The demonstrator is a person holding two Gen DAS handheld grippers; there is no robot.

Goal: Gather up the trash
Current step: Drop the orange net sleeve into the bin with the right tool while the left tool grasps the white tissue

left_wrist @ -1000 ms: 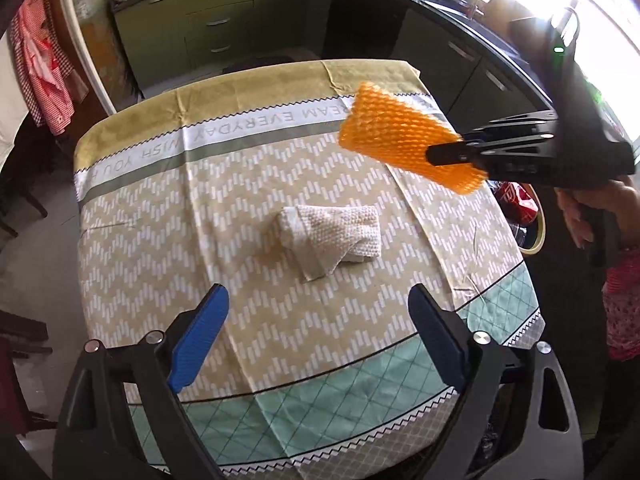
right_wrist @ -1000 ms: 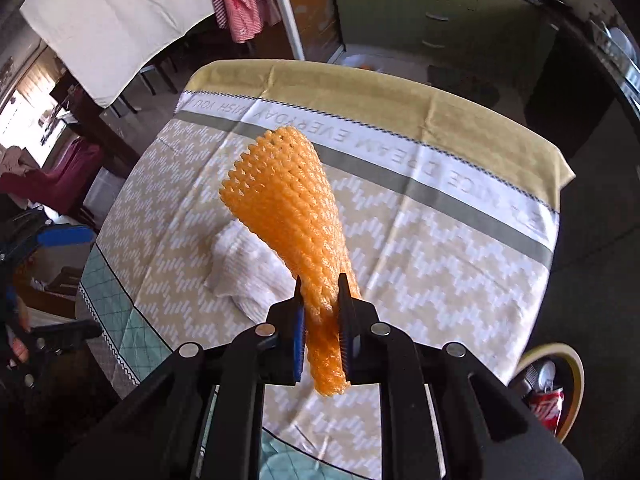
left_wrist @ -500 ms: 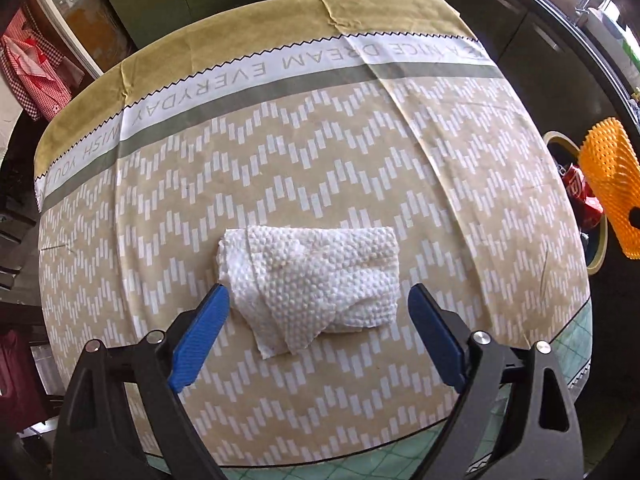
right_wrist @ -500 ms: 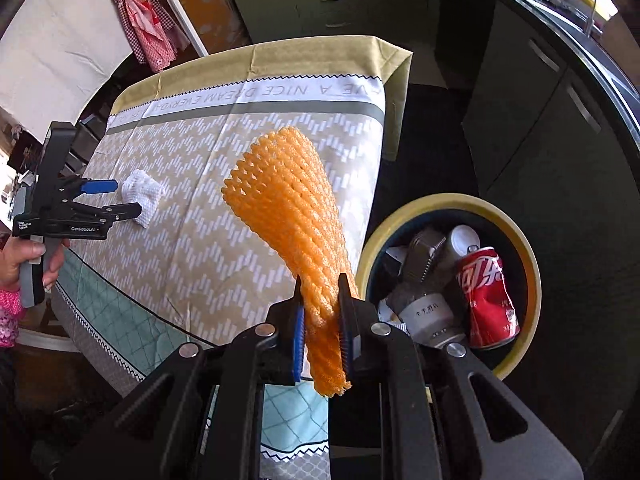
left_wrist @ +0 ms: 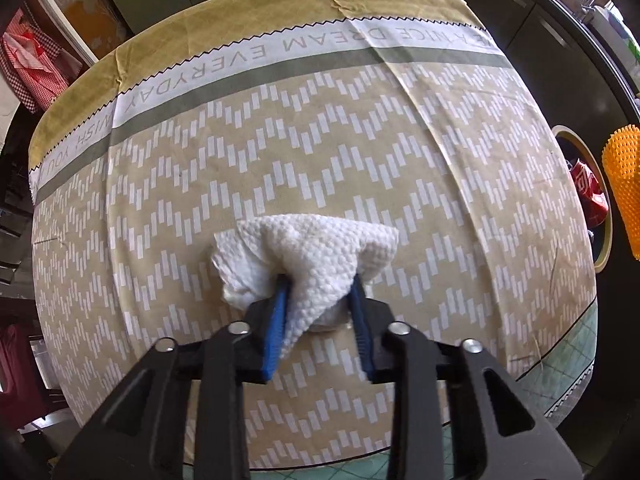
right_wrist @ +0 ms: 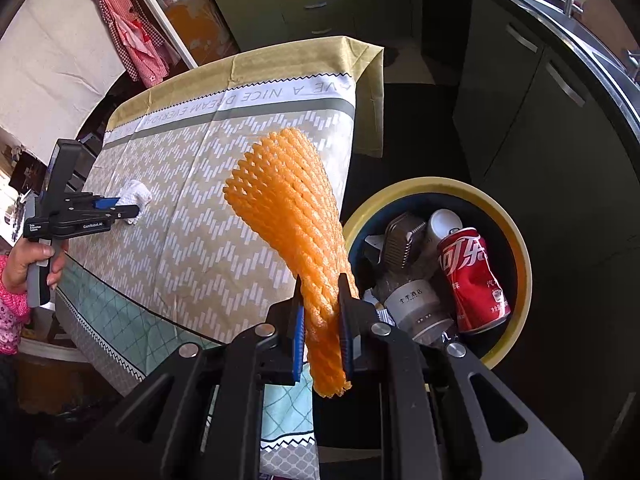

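Note:
My left gripper (left_wrist: 318, 300) is shut on a crumpled white paper towel (left_wrist: 308, 248) that rests on the table's patterned cloth (left_wrist: 280, 140); it also shows in the right wrist view (right_wrist: 134, 198). My right gripper (right_wrist: 322, 320) is shut on an orange foam fruit net (right_wrist: 292, 208) and holds it in the air past the table's right edge, beside the yellow-rimmed trash bin (right_wrist: 516, 240). The net also shows at the right edge of the left wrist view (left_wrist: 624, 184).
The bin holds a red cola can (right_wrist: 472, 276), a plastic bottle (right_wrist: 412, 300) and other trash; it also shows in the left wrist view (left_wrist: 600, 232). Dark kitchen cabinets (right_wrist: 520, 92) stand behind it. Red checked clothes (left_wrist: 36, 64) hang at the far left.
My left gripper has closed on the paper towel, bunching it up. My right gripper has carried the net off the table to beside the bin.

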